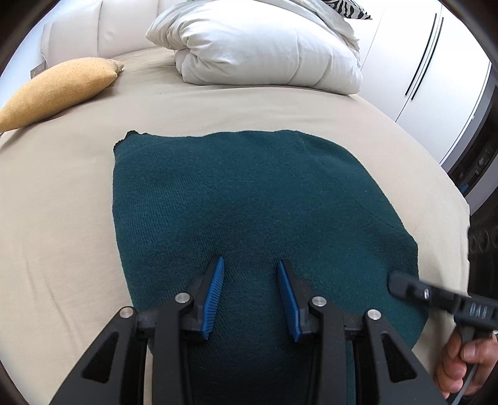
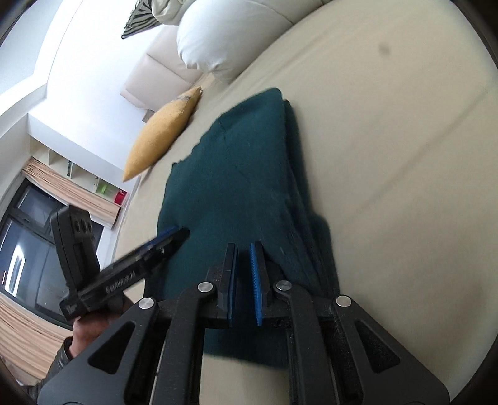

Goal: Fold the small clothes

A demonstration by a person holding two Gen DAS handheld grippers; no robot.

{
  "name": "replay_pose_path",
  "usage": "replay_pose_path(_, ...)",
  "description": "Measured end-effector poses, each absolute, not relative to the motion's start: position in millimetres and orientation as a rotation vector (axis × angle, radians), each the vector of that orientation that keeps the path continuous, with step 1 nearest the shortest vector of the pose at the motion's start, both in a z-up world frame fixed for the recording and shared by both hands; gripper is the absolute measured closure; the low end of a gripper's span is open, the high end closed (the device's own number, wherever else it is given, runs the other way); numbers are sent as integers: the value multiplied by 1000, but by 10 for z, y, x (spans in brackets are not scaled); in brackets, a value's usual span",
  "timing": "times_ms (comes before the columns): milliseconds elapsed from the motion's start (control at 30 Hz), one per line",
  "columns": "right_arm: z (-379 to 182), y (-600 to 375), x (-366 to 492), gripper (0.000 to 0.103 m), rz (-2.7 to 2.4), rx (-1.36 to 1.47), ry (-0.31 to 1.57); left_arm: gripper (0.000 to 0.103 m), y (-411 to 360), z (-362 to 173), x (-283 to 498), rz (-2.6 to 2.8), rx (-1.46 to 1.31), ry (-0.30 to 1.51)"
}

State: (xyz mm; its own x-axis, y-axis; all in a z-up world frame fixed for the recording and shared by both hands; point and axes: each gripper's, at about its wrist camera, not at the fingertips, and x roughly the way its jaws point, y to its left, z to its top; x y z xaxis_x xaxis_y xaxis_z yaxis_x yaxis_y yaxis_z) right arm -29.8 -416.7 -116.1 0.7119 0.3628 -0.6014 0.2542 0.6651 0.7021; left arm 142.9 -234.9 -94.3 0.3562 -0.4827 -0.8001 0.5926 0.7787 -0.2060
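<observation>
While the folded dark teal knitted garment (image 1: pixel 249 199) lies flat on the beige bedsheet (image 1: pixel 62 193), your left gripper (image 1: pixel 250 264) hovers over it spread wide; your right gripper (image 2: pixel 243 249) is narrowly parted, empty.

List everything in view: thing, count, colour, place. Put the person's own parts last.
Garment: one, dark teal knit, folded flat on the middle of the bed, layered edges showing along its right side.
Bed sheet: one, beige, covering the bed under the garment.
Cushion: one, mustard yellow, far left of the bed.
Duvet: one, white, bundled at the head of the bed.
Striped pillow: one, black and white, behind the duvet.
Headboard: one, cream, padded.
Wardrobe: one, white, right of the bed.
Window: one, dark frame, tan blind above.
Left gripper: black with blue pads, open over the garment's near edge.
Right gripper: black with blue pads, narrowly open at the garment's near right edge.
</observation>
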Motion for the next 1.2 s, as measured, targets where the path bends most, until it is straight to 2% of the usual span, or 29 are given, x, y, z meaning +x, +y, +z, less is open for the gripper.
replay_pose_path(133,-1030,-4068,-504,95,10,779,858,64,-2235,-897,1399,-721,67,979)
replay_pose_path(233,-779,-4118,-664,87,-40,725,825,65,-1997,-756,1363,-736,-41,969)
replay_pose_path(267,-652,-4152,-713,71,-53,698,791,64,-1901,-684,1323,-719,-66,955)
replay_pose_path(300,-513,-4198,-782,38,-69,671,753,57,-1813,-620,1287,-696,-83,934)
replay_pose_path(333,-429,-4235,-805,22,-88,653,724,51,-1718,-556,1255,-674,-104,903)
replay_pose_path(367,-335,-4293,-810,15,-106,637,684,48,-1608,-502,1242,-654,-135,874)
replay_pose_path(433,-259,-4382,-685,15,-81,624,672,40,-1485,-514,1303,-621,-179,882)
replay_pose_path(533,-372,-4523,-393,22,-45,669,771,39,-1439,-800,1522,-601,-240,1029)
replay_pose_path(567,-465,-4586,-266,28,-28,702,809,39,-1445,-871,1573,-597,-261,1064)
replay_pose_path(600,-565,-4631,-173,41,13,744,837,38,-1436,-951,1588,-597,-290,1095)
replay_pose_path(700,-843,-4672,87,49,79,833,917,31,-1395,-1074,1625,-611,-397,1137)
replay_pose_path(800,-1073,-4619,354,54,109,863,972,31,-1537,-1089,1636,-622,-375,1158)
replay_pose_path(833,-1117,-4619,409,55,121,877,976,32,-1624,-1085,1636,-626,-340,1168)
replay_pose_path(933,-1184,-4627,531,67,122,880,1006,41,-1768,-1065,1687,-601,-283,1186)
replay_pose_path(1100,-1023,-4330,566,82,44,613,1068,60,-1845,-934,1619,-593,-177,1159)
replay_pose_path(1200,-784,-4014,524,84,-36,421,1060,67,-1796,-778,1509,-590,-126,1141)
